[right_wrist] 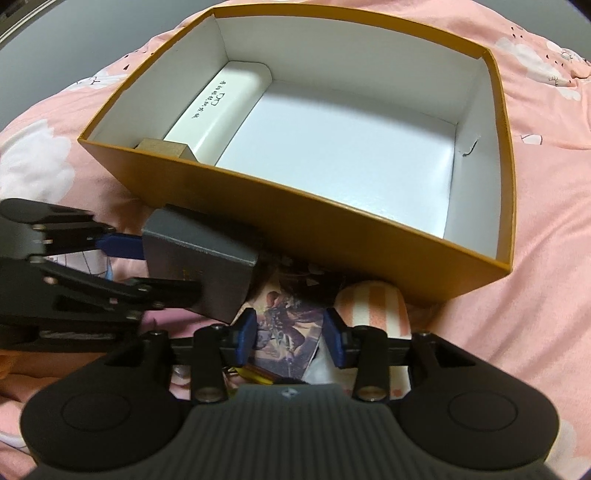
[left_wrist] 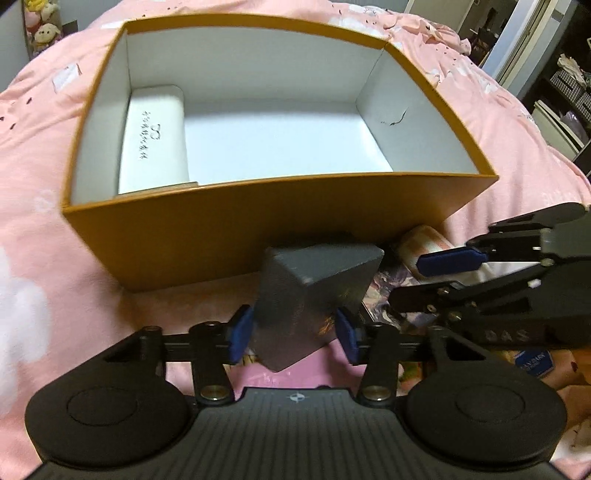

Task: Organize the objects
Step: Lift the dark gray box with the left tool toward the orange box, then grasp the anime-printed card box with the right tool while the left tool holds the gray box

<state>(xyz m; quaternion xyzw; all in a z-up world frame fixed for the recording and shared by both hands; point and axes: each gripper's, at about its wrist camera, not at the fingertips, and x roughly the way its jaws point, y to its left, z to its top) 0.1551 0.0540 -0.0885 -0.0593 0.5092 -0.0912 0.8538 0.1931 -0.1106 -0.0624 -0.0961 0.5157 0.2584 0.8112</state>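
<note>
An open orange box (left_wrist: 236,236) with a white inside stands on the pink bed; it also shows in the right wrist view (right_wrist: 332,236). Inside lie a white case (left_wrist: 155,144) (right_wrist: 221,114) and a small brown block (right_wrist: 160,147). My left gripper (left_wrist: 293,330) is shut on a dark grey box (left_wrist: 314,291) (right_wrist: 199,258), held tilted just in front of the orange box's near wall. My right gripper (right_wrist: 290,339) is open above a picture card (right_wrist: 284,332), next to a pink-striped roll (right_wrist: 373,306) (left_wrist: 424,240).
The pink bedspread (left_wrist: 55,229) with white cloud shapes lies all around. More small items lie by the right gripper (left_wrist: 532,363). Shelves and furniture (left_wrist: 565,96) stand beyond the bed's far right edge. Plush toys (left_wrist: 42,26) sit at the far left.
</note>
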